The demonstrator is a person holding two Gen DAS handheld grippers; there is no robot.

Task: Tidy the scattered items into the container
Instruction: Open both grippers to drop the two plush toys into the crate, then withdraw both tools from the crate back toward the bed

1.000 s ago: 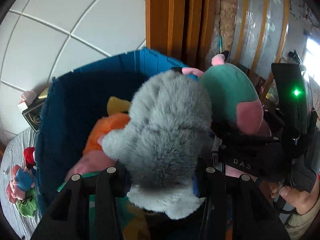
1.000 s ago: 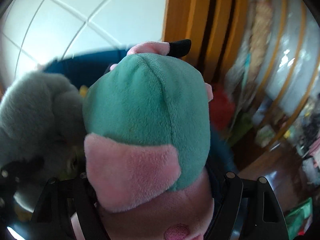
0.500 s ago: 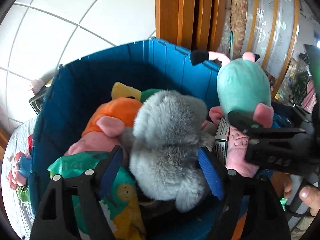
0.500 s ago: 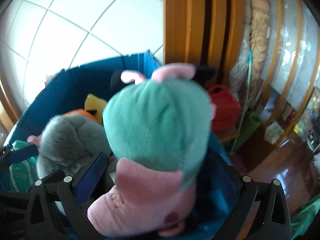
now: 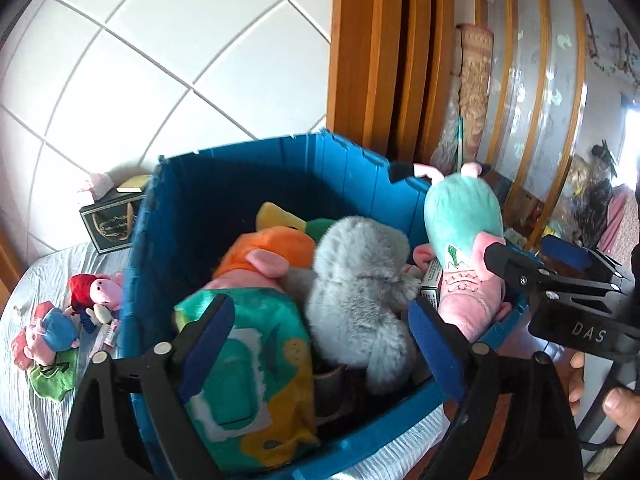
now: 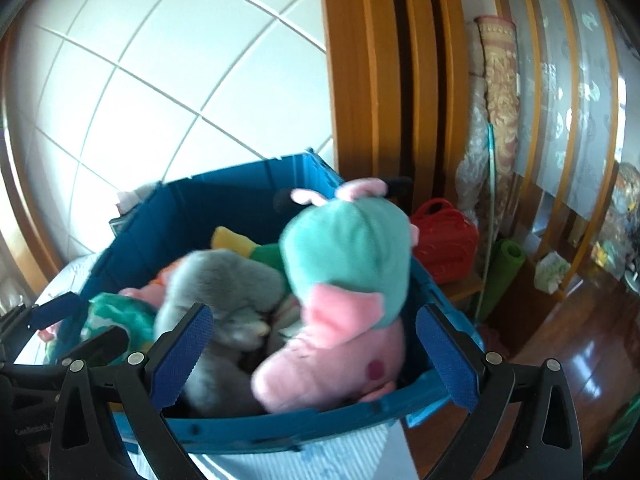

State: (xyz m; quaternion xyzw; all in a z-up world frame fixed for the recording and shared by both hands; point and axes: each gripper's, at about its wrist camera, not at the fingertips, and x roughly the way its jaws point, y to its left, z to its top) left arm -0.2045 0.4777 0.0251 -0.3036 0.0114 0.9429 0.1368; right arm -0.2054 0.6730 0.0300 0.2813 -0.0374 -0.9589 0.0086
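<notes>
Both toys now lie in the blue bin (image 5: pixel 352 160); grey furry toy (image 5: pixel 360 280) sits mid-bin against an orange-and-pink plush (image 5: pixel 264 256); pink pig in teal dress (image 6: pixel 344 276) leans on the bin's right wall, head at the near rim. Left tongs (image 5: pixel 320 336) have just been opening, jaws wide, nothing pressed between the pads; right tongs (image 6: pixel 316 356) stand fully spread, pig lying beyond them untouched. Judged: these toys are light, soft, squashy, not fragile; fur may slip, so pinch the body's thickest part, not an ear. Both tongs point down at a slant, over the near rim. 2 or more small plush toys (image 5: pixel 52 328) remain on the striped cloth (image 5: pixel 24 400) left of the bin.
</notes>
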